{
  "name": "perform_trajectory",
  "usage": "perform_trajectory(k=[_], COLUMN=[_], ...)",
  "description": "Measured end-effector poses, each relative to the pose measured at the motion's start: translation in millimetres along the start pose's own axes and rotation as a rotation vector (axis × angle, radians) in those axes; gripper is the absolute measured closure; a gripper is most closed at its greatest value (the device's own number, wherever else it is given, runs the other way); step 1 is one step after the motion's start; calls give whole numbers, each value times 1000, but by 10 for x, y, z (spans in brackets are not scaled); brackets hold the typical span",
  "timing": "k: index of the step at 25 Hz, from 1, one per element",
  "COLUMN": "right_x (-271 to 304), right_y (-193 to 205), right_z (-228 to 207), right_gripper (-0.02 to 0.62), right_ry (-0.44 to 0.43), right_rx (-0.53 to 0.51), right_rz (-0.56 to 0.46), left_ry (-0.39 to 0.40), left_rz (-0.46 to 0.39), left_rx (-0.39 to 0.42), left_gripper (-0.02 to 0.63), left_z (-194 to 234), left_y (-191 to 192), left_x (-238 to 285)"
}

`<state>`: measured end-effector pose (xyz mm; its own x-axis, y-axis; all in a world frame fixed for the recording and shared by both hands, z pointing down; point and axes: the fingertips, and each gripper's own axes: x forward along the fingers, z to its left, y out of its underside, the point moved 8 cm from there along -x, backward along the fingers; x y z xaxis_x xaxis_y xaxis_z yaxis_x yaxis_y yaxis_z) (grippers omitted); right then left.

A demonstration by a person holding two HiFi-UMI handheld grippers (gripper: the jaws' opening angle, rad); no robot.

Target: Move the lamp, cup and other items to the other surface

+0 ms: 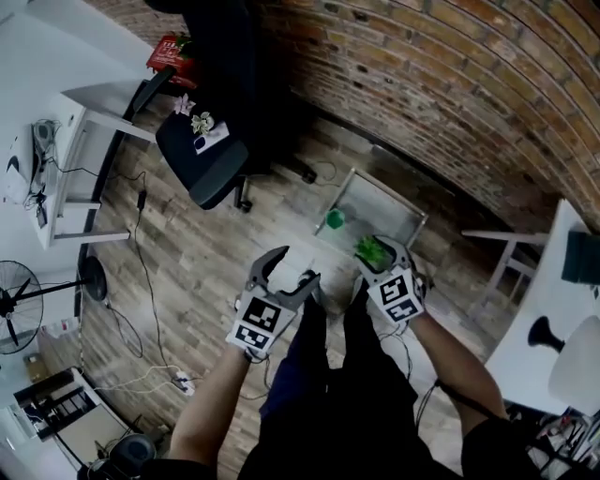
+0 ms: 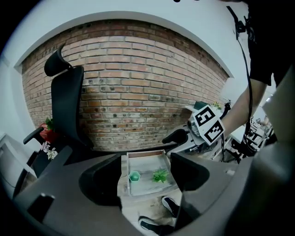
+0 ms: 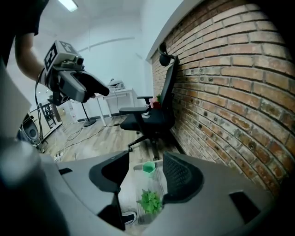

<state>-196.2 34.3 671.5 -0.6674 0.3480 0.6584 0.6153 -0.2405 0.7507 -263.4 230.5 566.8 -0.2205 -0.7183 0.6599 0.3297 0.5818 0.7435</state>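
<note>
Cool, even indoor light fills the room, with a ceiling strip light (image 3: 69, 4) glowing at the top of the right gripper view. Fisheye distortion bows the brick wall (image 2: 138, 83) into an arch, and black vignetting rounds the corners. The jaws of the left gripper (image 2: 145, 177) and right gripper (image 3: 145, 173) loom dark and soft-focused. The head view is slightly blurred.

- A black office chair (image 1: 220, 173) stands ahead of you, close to the brick wall (image 1: 450, 84).
- On your left you have a white desk (image 1: 98, 103) and a pedestal fan (image 1: 17, 307).
- Cables (image 1: 142, 272) trail over the wooden floor (image 1: 197, 272).
</note>
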Motion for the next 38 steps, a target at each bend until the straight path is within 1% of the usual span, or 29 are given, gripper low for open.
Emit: perform_trajectory(k=[4, 8, 13, 17, 20, 25, 29, 33, 38], right_x=[416, 847, 1384, 1824, 2123, 2489, 2740, 2952, 3175], right_y=[90, 200, 324, 466, 562, 851, 1023, 1149, 1341], right_z=[21, 29, 53, 8, -49, -114, -147, -134, -104], right_gripper=[351, 339, 325, 306, 276, 235, 209, 209, 209], right_ry=[-16, -2, 23, 0, -26, -67, -82, -84, -60], right_rx=[-14, 17, 60, 63, 38, -19, -32, -34, -32], right_rz=[42, 93, 147, 167, 216, 300, 360, 393, 425], left_ry=[34, 70, 114, 144, 148, 156, 166, 177, 167], left_rz=[14, 24, 73, 102, 107, 114, 113, 125, 151], left_rx=[-15, -49, -66, -51, -53, -63, -81, -91, -102], left_gripper=[275, 276, 276, 276, 275, 275, 275, 275, 276], left_z=[224, 493, 808, 1034, 1191, 1285, 1361, 1413, 1502], left_y=[194, 485, 900, 1108, 1235, 1406, 1481, 1571, 1771], left_x=[225, 457, 686, 819, 886, 999, 1079, 1135, 1182])
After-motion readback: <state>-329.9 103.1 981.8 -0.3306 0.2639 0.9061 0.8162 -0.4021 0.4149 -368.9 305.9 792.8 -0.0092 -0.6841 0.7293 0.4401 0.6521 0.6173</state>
